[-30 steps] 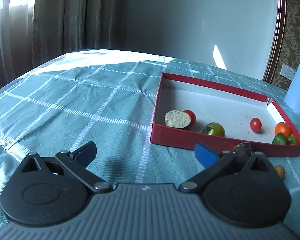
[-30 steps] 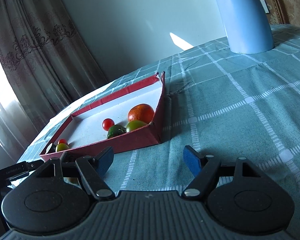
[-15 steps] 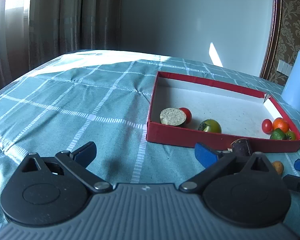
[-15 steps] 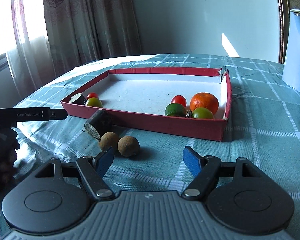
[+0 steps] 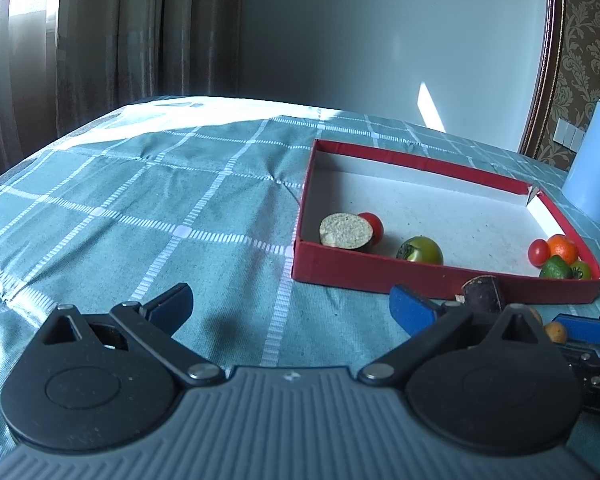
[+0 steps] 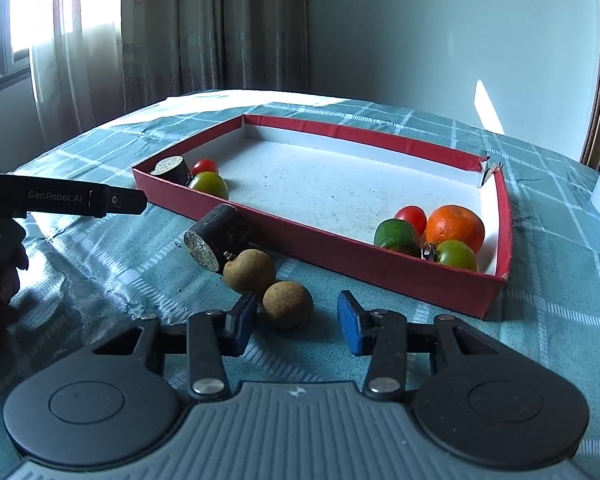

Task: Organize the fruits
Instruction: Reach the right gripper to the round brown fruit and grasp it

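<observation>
A red tray lies on the teal checked cloth. It holds an orange, green and red tomatoes and a cut dark piece. Outside its near wall lie a dark cut cylinder and two brown round fruits, one behind the other. My right gripper is open, its jaws on either side of the nearer brown fruit, low over the cloth. My left gripper is open and empty, left of the tray.
A light blue jug stands right of the tray. Curtains and a window are at the left. The left gripper's body reaches in from the left in the right wrist view. Bare cloth spreads left of the tray.
My right gripper has swung toward the tray and moved forward and down, so the nearer brown fruit now sits between its open jaws. The left gripper has barely moved.
</observation>
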